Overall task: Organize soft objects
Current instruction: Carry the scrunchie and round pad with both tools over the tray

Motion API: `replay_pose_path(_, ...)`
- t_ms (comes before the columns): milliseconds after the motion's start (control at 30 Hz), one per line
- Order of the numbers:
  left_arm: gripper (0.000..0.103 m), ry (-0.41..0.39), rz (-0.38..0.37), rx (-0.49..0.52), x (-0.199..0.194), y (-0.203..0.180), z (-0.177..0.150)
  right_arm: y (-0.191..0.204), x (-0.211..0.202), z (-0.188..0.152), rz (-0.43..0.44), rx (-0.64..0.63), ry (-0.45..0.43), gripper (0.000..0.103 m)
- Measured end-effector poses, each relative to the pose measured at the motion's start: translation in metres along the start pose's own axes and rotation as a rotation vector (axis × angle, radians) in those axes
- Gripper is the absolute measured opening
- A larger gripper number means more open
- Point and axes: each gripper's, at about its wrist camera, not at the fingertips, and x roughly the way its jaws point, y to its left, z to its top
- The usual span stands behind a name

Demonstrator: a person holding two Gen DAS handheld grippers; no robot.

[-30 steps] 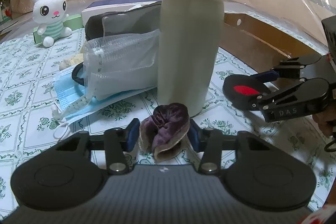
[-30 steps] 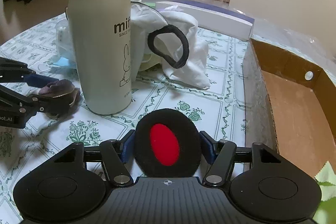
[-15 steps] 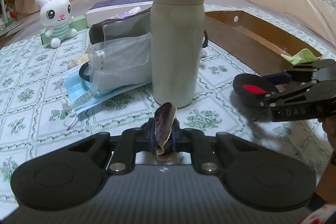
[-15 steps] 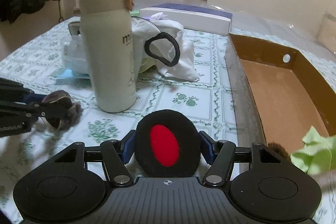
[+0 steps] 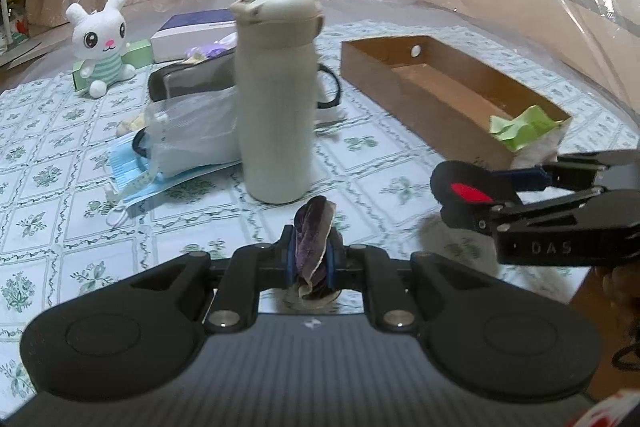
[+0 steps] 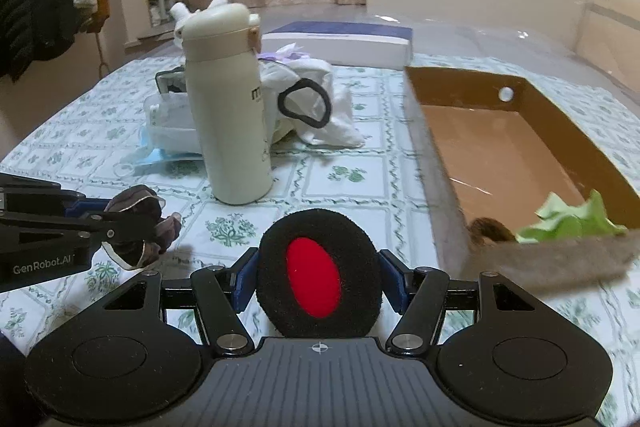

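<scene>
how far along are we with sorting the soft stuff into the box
Done: a green cloth and something brown and fuzzy already lie in the cardboard box. In hand: the left gripper pinches a purple scrunchie; the right gripper holds a black-and-red pad. Left: the plush bunny, blue mask and white cloth.

The left tool (image 5: 311,259) was matt black plastic with bright metal pins, its blue pads pinching a crumpled purple scrunchie (image 5: 313,243) of velvety cloth. The right tool (image 6: 318,279) gripped a round pad (image 6: 318,269) of fuzzy black fabric with a smooth red centre. The bottle (image 5: 276,95) looked like matt cream plastic or coated metal. Beside the bottle lay a clear, glossy plastic bag (image 5: 192,135) and a thin blue mask (image 5: 134,179). The box (image 5: 452,99) was plain brown cardboard, holding a green cloth (image 5: 520,127). The rabbit (image 5: 102,43) was white plush. The counter (image 5: 52,163) wore a smooth printed cover.
</scene>
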Motion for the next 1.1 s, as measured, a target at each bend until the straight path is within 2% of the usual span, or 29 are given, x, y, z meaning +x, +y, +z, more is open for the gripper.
replay_pose_path(600,0.013,-0.021,-0.108,0.01,-0.012,-0.067,0.028,-0.045,-0.061,-0.009,-0.136,0.088,-0.037,0.062)
replay_pose_path(1100,0.013,-0.032,-0.187,0.033,0.011,-0.117,0.064,-0.096,-0.084,-0.001,-0.215,0.138,-0.077,0.062)
